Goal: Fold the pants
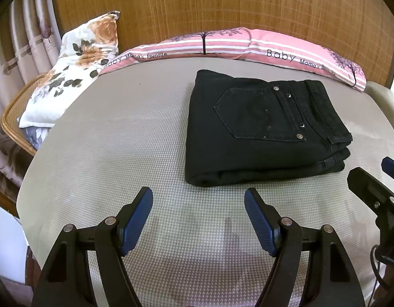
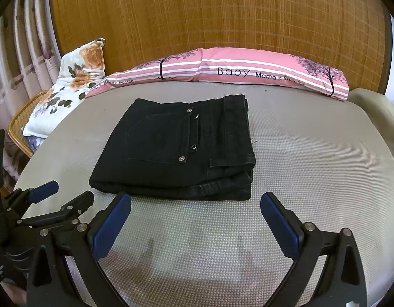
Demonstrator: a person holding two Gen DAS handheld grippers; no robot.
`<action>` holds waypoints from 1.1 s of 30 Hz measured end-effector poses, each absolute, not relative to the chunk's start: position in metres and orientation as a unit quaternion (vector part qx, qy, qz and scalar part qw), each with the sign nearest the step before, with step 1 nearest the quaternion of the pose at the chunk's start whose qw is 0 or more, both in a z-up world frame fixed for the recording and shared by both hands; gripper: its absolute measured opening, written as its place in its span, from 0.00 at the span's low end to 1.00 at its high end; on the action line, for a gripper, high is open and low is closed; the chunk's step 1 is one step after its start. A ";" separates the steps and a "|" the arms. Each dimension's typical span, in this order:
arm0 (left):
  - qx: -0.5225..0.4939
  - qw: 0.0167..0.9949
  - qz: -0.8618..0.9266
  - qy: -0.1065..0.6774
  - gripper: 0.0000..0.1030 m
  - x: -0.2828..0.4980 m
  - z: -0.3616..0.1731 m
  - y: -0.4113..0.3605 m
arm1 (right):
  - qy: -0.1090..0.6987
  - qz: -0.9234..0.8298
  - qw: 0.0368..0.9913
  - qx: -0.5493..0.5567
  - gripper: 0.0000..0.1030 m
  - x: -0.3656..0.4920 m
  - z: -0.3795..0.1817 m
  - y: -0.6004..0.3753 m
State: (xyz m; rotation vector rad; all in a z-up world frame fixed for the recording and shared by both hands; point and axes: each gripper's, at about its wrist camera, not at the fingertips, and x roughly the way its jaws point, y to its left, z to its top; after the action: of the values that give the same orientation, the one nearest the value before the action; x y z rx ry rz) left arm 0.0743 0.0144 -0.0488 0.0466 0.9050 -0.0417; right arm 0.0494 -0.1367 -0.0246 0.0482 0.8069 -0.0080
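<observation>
The left hand-held gripper (image 1: 198, 199) and right hand-held gripper (image 2: 196, 204) hover spread, empty, just short of the pants (image 1: 260, 130). The pants lie folded on the bed (image 1: 107, 140), pocket up, pillows (image 1: 222, 43) beyond them.

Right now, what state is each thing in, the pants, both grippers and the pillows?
Pants: folded into a compact stack, back pocket up, flat on the bed.
Left gripper: open, empty, short of the pants.
Right gripper: open, empty, short of the pants.
Pink pillow: lying along the bed's far edge.
Floral pillow: propped at the far left corner.
</observation>
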 end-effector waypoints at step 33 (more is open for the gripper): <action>0.021 0.902 -0.029 0.430 0.72 0.072 -0.046 0.015 | 0.402 0.002 0.915 0.025 0.97 0.053 -0.030 -0.138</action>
State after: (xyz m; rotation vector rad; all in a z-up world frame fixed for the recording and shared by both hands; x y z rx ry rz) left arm 0.0716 0.0149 -0.0461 0.0429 0.8884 -0.0599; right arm 0.0534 -0.1384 -0.0304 0.0511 0.8285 0.0050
